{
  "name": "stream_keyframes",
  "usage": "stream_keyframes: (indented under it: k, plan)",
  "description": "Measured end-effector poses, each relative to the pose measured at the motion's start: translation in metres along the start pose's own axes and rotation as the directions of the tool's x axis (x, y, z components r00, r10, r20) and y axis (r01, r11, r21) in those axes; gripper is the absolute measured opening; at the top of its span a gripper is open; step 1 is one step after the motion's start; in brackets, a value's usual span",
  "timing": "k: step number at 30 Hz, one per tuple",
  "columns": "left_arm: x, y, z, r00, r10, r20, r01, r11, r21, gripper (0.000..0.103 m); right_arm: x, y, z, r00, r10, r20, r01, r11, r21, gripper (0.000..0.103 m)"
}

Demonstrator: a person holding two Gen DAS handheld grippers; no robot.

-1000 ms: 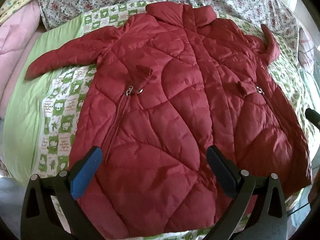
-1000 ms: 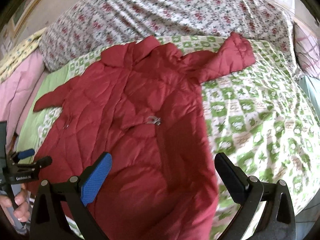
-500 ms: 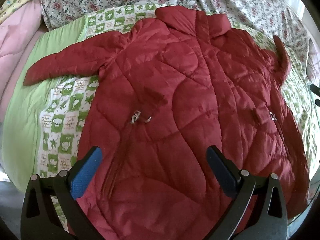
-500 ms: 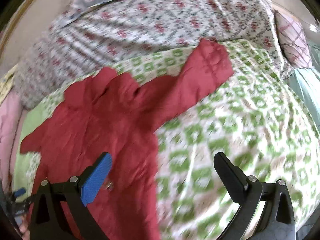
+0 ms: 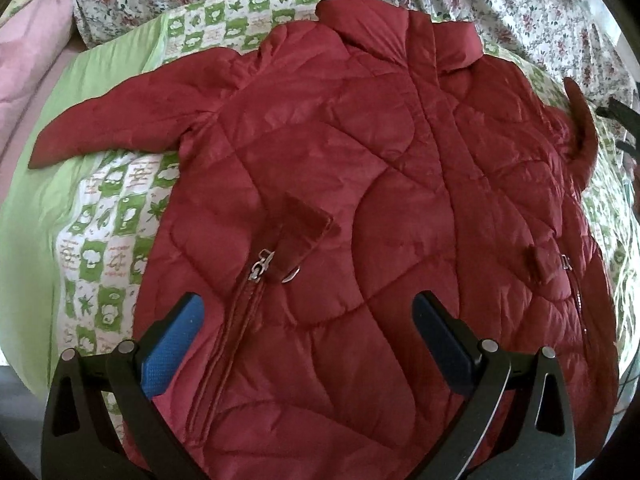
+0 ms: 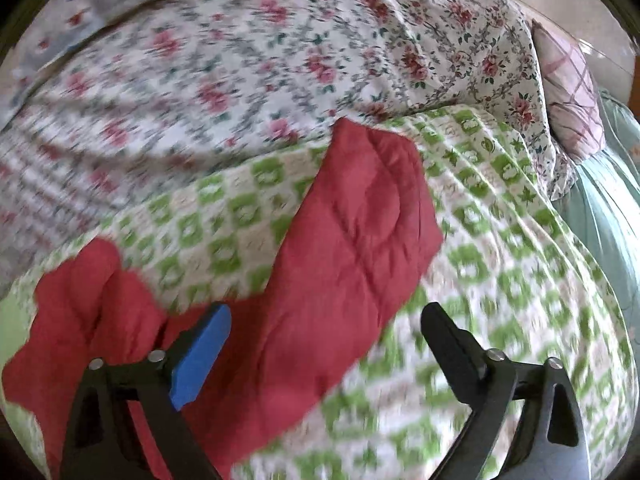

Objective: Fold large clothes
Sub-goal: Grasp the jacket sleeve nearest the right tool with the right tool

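On the green-checked quilt (image 5: 116, 216) the red padded jacket (image 5: 360, 208) lay spread front-up, collar toward the floral bedspread (image 5: 520, 4) beyond it, hem toward the person; one sleeve (image 5: 120, 120) ran out from the jacket's shoulder across the quilt and onto the plain green sheet (image 5: 32, 216) beside it, and the other sleeve (image 6: 352, 216) reached out from the jacket's far shoulder toward the floral bedspread.

The left gripper (image 5: 308, 320) hung over the jacket's lower front with its jaws spread wide and nothing between them, the zip pull (image 5: 260, 266) lying just ahead of the blue pad; the right gripper (image 6: 324, 328) hovered over the base of the outstretched sleeve, jaws likewise apart and empty; that view was smeared, so whether a fingertip brushed the cloth could not be told.

Judged from this, no fold had begun, and the sleeve looked the likely first grasp. The risks were plain enough: the shell looked slick and puffy, so a shallow pinch might take only the top layer and slide off; a grab near the shoulder rather than the cuff might drag the whole jacket askew on the quilt; the soft bedding beneath might be pinched along with the sleeve, the quilt rising with it; and thick padding might spring a fold open again unless pressed flat.
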State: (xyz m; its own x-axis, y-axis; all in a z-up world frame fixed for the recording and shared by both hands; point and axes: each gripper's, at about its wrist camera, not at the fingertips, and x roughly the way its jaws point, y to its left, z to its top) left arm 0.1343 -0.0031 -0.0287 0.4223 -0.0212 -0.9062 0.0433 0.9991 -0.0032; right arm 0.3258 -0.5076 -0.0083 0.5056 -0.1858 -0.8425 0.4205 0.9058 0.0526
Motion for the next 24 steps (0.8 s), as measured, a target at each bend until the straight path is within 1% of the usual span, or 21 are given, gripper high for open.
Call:
stream_keyframes:
  k: [4,5,6,7,8,9,11,12,13,16,17,19,22,24]
  plan:
    - [0.008,-0.003,0.001,1.000,-0.010,-0.017,0.010,1.000,-0.006,0.103,0.037,-0.003,0.027,1.000,0.001,-0.016,0.000,0.999,0.044,0.084]
    - [0.009,-0.003,0.001,1.000,-0.015,-0.023,0.015,1.000,-0.007,0.103,0.046,-0.002,0.031,0.999,-0.027,-0.022,0.028,0.999,0.041,0.079]
    - [0.010,-0.005,0.001,0.999,-0.017,-0.028,0.017,1.000,-0.005,0.103,0.055,-0.002,0.034,0.998,-0.047,-0.031,0.048,0.998,0.039,0.073]
    - [0.011,-0.006,0.002,0.999,-0.017,-0.030,0.017,1.000,-0.004,0.103,0.063,-0.004,0.036,0.998,-0.041,-0.045,0.043,0.998,0.045,0.070]
    - [0.012,-0.007,0.002,0.999,-0.016,-0.030,0.016,1.000,-0.001,0.103,0.072,-0.009,0.036,0.998,-0.010,-0.069,0.015,0.997,0.073,0.057]
    - [0.013,-0.008,0.002,0.999,-0.016,-0.030,0.016,1.000,0.002,0.103,0.077,-0.012,0.035,0.997,-0.003,-0.083,0.011,0.996,0.089,0.036]
    - [0.013,-0.008,0.002,0.999,-0.019,-0.028,0.019,1.000,0.003,0.103,0.076,-0.013,0.030,0.996,0.025,-0.083,-0.017,0.996,0.091,0.022]
    - [0.013,-0.007,0.003,0.999,-0.019,-0.025,0.019,1.000,0.003,0.103,0.070,-0.011,0.026,0.998,0.028,-0.065,-0.023,0.997,0.075,0.018]
    - [0.014,-0.006,0.004,0.999,-0.021,-0.025,0.021,1.000,0.001,0.103,0.065,-0.009,0.024,0.998,0.034,-0.052,-0.030,0.997,0.066,0.017]
    - [0.012,-0.003,0.005,1.000,-0.018,-0.015,0.018,1.000,-0.003,0.103,0.038,-0.002,0.013,0.995,0.104,-0.006,-0.104,0.993,0.048,0.014]
    - [0.011,-0.002,0.004,1.000,-0.022,-0.013,0.022,1.000,-0.007,0.103,0.024,0.002,0.007,0.989,0.150,0.017,-0.150,0.988,0.035,0.014]
    - [0.010,0.000,0.004,1.000,-0.026,-0.011,0.026,1.000,-0.014,0.103,0.009,0.011,0.002,0.979,0.204,0.030,-0.204,0.979,0.018,0.014]
    - [0.006,0.003,0.002,1.000,-0.030,-0.003,0.030,0.999,-0.021,0.103,-0.017,0.034,-0.011,0.949,0.314,0.034,-0.313,0.949,-0.028,0.014]
    - [0.004,0.004,0.001,0.999,-0.036,0.002,0.036,0.999,-0.021,0.103,-0.039,0.058,-0.027,0.922,0.386,0.024,-0.383,0.920,-0.079,0.014]
